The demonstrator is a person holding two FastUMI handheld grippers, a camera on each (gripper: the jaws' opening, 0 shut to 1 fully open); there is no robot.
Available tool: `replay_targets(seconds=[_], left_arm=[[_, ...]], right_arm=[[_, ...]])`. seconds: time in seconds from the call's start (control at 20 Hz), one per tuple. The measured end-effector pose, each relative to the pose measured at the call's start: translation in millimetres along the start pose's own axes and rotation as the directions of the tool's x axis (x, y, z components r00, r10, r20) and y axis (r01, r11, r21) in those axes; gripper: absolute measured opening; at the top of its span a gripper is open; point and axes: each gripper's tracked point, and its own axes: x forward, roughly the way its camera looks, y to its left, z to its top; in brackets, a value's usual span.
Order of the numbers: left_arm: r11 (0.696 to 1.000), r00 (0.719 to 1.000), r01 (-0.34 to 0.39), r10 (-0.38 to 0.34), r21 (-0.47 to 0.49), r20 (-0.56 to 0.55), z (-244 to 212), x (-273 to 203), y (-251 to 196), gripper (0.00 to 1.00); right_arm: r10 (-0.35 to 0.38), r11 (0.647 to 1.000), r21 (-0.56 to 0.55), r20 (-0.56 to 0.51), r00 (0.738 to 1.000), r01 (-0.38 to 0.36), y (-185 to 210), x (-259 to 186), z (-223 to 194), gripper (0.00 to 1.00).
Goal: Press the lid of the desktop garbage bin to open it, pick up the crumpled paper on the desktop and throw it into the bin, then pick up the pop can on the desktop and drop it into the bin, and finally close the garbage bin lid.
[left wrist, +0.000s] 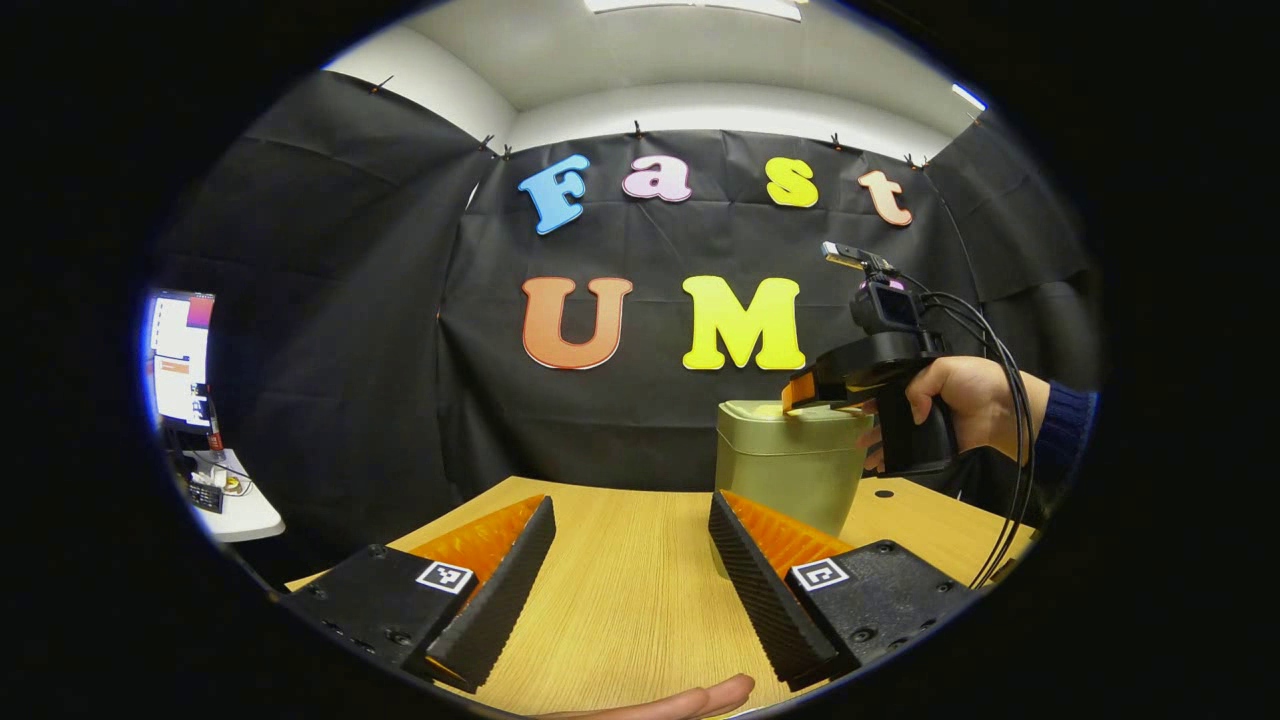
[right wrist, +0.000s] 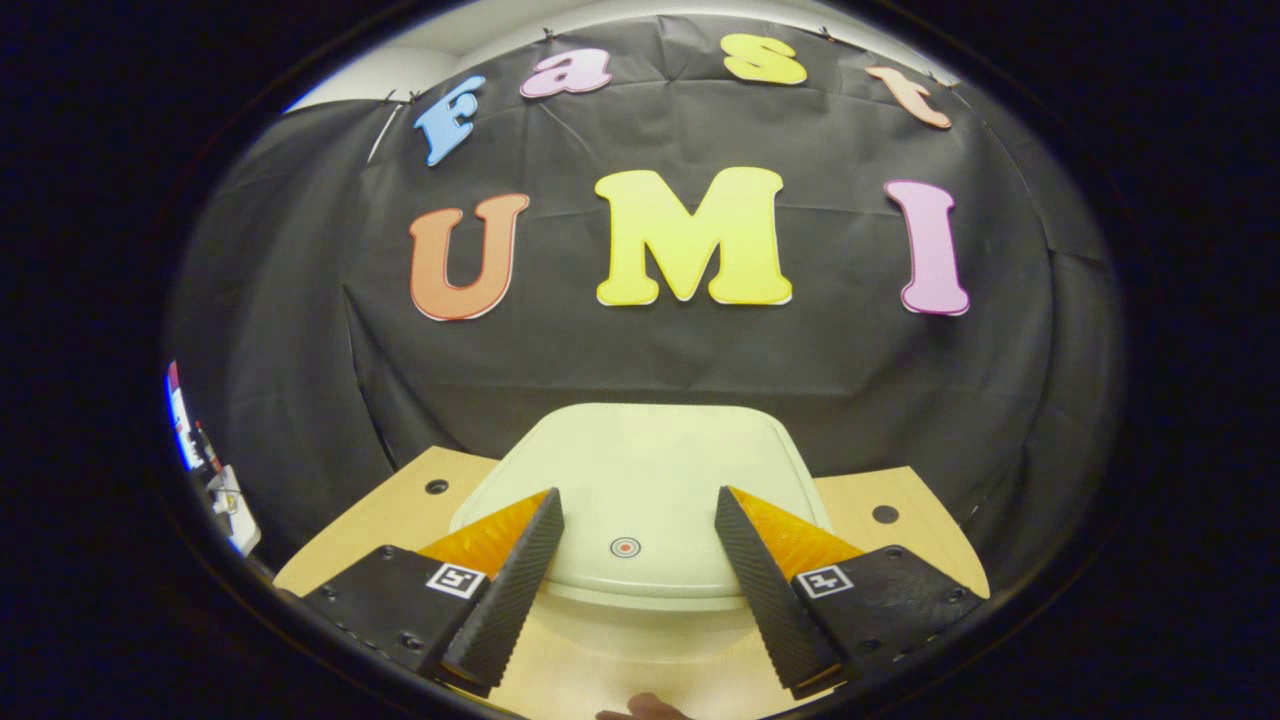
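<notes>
The pale green bin (left wrist: 790, 470) stands on the wooden table (left wrist: 620, 600), ahead and right of my left gripper (left wrist: 630, 500). That gripper hovers low over the tabletop, open, with nothing between its fingers. A hand (left wrist: 965, 400) holds my right gripper (left wrist: 800, 390) with its tips at the bin's top edge. In the right gripper view, the shut lid (right wrist: 640, 480), marked by a small red dot (right wrist: 625, 546), lies just under my right gripper (right wrist: 637, 492). Its fingers are spread open above the lid's near part.
A black cloth wall stands close behind the bin. A lit monitor (left wrist: 180, 360) stands on a white side table (left wrist: 235, 510) far left. Small round holes (right wrist: 436, 486) (right wrist: 885, 514) mark the tabletop on either side of the bin. A fingertip (left wrist: 690, 700) shows at the bottom edge.
</notes>
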Motion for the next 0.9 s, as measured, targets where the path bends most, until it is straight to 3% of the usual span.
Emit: replay_targets(seconds=[0.4,0.55,0.75,0.9], left_arm=[[1.0,1.0,0.001,-0.001,0.002,0.005,0.3,-0.8,-0.3,0.99],[1.0,1.0,-0.004,0.004,-0.001,-0.008,-3.0,1.7,1.7,0.99],[1.0,1.0,-0.015,0.014,-0.005,-0.016,-6.1,3.7,5.4,0.99],[1.0,1.0,-0.015,0.015,-0.002,-0.015,-5.3,2.3,2.7,0.99]], right_arm=[[-0.045,0.999,0.007,0.069,0.997,0.045,-1.1,-3.6,9.8,0.95],[-0.028,0.999,-0.015,0.097,0.995,0.03,4.5,-14.1,18.1,0.95],[-0.103,0.986,-0.105,0.22,0.97,0.128,-12.0,-54.6,40.9,0.97],[-0.096,0.987,-0.093,0.297,0.95,0.128,-19.0,-100.1,47.0,0.98]])
